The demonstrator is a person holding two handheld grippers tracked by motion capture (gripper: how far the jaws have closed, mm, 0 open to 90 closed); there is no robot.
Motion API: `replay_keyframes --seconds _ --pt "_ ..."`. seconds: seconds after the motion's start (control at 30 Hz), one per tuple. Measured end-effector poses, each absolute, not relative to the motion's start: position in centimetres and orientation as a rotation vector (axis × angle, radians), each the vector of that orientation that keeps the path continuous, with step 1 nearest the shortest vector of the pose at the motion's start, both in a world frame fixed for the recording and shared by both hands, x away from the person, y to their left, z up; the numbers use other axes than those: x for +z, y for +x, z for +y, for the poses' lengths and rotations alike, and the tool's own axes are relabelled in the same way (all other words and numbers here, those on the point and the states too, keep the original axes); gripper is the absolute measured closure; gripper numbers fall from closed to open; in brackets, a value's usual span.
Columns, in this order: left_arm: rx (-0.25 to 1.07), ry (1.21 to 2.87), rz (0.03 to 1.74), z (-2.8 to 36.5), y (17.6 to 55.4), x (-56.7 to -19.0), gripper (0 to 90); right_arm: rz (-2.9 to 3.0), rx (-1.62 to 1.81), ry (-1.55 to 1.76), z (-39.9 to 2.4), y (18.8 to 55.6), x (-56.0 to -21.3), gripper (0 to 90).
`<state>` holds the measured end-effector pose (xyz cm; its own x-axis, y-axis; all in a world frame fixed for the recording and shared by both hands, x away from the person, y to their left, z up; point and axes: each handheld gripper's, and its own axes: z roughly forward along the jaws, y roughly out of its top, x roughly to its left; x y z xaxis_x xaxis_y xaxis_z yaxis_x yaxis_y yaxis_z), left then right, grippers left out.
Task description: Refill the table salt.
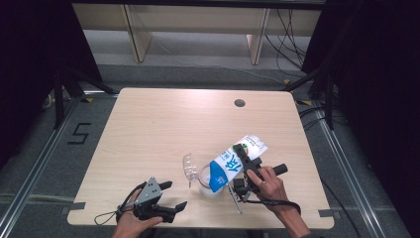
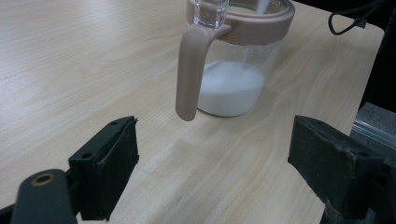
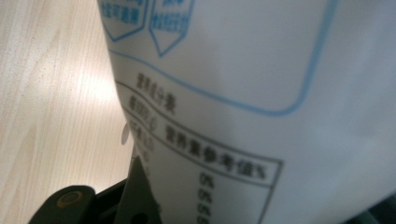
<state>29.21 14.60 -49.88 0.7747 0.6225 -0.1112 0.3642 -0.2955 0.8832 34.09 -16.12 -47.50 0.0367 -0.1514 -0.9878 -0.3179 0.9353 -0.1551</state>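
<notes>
A blue and white carton (image 1: 232,167) is tipped down to the left, and my right gripper (image 1: 246,158) is shut on its middle. Its lower end hangs over a clear jug (image 1: 208,182) with a tan rim, whose clear lid (image 1: 189,168) stands flipped open. In the left gripper view the jug (image 2: 238,60) holds a white heap (image 2: 231,86), a thin white stream falls into it, and its tan handle (image 2: 189,70) faces me. My left gripper (image 1: 174,194) rests open near the front edge, left of the jug, with nothing between its fingers (image 2: 112,158). The carton's printed side (image 3: 243,93) lies against one black finger (image 3: 137,196).
The light wooden table (image 1: 163,124) has a round cable hole (image 1: 239,103) at the back right. The jug stands close to the front edge. Dark curtains and metal floor rails flank the table, and pale wooden furniture stands behind it.
</notes>
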Motion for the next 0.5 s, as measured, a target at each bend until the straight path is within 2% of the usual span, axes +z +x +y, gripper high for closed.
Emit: replay_keyframes --seconds 0.5 --pt "0.306 1.912 0.762 14.57 29.14 -49.86 15.2 1.544 0.155 -0.36 -16.12 34.02 -47.83 65.1"
